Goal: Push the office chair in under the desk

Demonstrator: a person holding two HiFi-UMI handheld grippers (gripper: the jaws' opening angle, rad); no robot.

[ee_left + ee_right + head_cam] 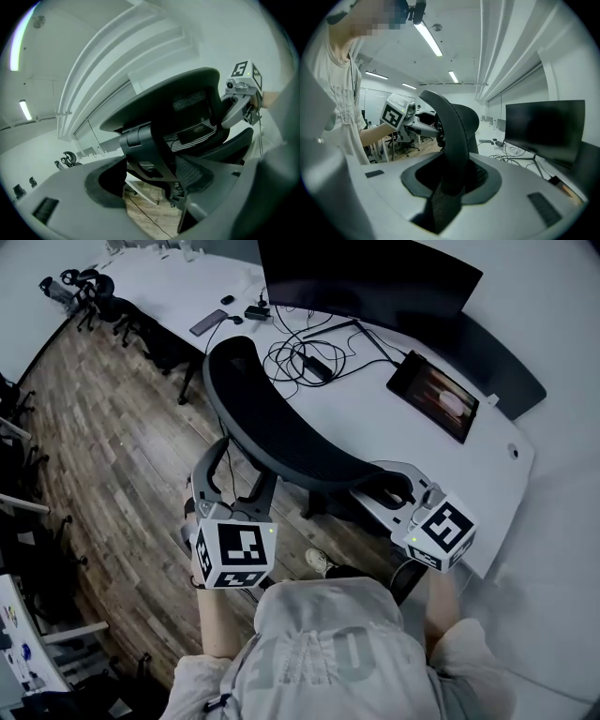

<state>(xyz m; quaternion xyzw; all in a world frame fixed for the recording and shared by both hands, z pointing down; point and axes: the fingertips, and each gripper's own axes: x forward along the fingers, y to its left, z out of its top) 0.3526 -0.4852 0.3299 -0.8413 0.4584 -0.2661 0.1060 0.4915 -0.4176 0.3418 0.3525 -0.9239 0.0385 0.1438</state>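
Note:
The black mesh office chair [281,437] stands with its back toward me, in front of the white desk [375,427]. My right gripper [398,486] is shut on the right edge of the backrest. In the right gripper view that edge [454,136] runs between the pads [487,176] of this gripper [452,183]. My left gripper [234,479] is lower, at the back's left side. In the left gripper view a bar of the chair's rear frame [150,150] stands between the jaws of this gripper [150,187]. Whether they clamp it does not show.
On the desk are a dark monitor [366,277], a tablet [436,395], tangled cables [305,357] and a phone [208,322]. Wooden floor [112,456] spreads to the left, with other chairs [94,292] at the far left. My shoe [319,561] is just behind the chair.

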